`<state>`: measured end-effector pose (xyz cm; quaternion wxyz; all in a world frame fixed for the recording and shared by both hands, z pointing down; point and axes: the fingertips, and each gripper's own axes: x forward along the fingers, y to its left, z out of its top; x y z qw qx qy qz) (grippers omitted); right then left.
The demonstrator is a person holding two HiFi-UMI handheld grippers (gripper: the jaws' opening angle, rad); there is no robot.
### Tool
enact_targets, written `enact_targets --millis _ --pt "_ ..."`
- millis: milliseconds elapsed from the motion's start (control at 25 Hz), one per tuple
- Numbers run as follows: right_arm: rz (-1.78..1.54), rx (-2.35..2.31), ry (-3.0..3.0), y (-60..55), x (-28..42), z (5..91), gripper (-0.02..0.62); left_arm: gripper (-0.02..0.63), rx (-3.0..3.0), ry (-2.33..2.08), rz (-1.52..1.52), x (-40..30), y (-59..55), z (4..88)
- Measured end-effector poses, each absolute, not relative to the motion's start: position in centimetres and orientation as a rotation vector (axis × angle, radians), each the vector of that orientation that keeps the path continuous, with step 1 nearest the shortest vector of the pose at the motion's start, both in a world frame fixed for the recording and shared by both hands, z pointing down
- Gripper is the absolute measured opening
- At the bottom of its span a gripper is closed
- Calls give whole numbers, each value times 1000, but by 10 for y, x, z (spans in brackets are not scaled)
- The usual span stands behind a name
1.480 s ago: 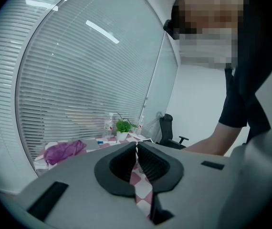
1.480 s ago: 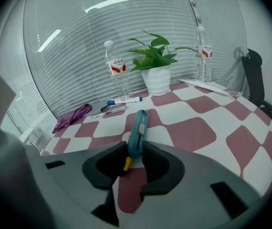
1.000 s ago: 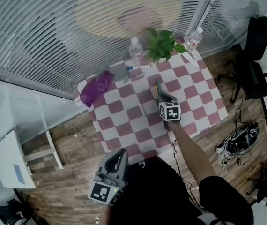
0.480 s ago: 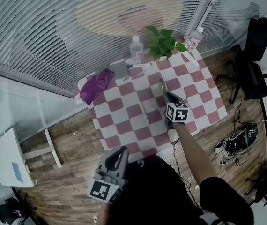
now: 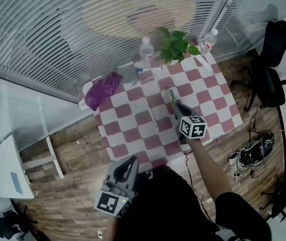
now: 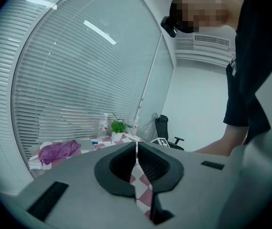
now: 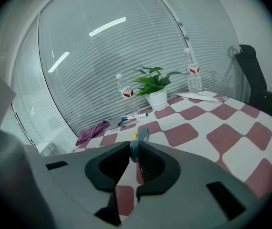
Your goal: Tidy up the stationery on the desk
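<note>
My right gripper (image 5: 175, 105) is over the middle right of the red-and-white checked desk (image 5: 133, 129), shut on a teal pen (image 5: 171, 96) with a yellow end. In the right gripper view the teal pen (image 7: 139, 137) sticks out forward from between the closed jaws of the right gripper (image 7: 134, 155). A blue-capped marker (image 5: 148, 71) (image 7: 135, 116) lies at the far edge beside a grey pouch (image 5: 127, 77). A thin white pen (image 5: 154, 118) lies mid-desk. My left gripper (image 5: 128, 166) (image 6: 136, 149) is shut and empty, held low off the near edge.
A purple cloth (image 5: 102, 92) lies at the far left corner. Two water bottles (image 5: 145, 49) (image 5: 208, 40) and a potted plant (image 5: 173, 47) stand along the far edge by the blinds. A flat white item (image 5: 202, 64) lies far right. A black office chair (image 5: 273, 59) stands to the right.
My right gripper has drawn back toward the near right side of the desk with the teal pen in it. The left gripper has hardly moved.
</note>
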<state>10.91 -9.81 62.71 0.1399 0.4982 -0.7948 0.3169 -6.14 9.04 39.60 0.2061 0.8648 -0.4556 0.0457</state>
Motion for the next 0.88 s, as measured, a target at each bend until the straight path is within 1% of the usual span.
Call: enact_targets --millis 120,400,640,880 --pt "998 1411 -2326 -87 99 625 72 35 2421 -1268 106 -62 92 397" --pt "1076 1310 -2338 -55 73 634 72 35 2413 -1283 104 -64 90 394" --pt "1055 1238 -2341 -36 57 651 72 35 2393 -1294 145 -68 92 402" --pt "1023 1201 -2297 -28 54 670 73 35 2400 -1290 114 -66 90 398"
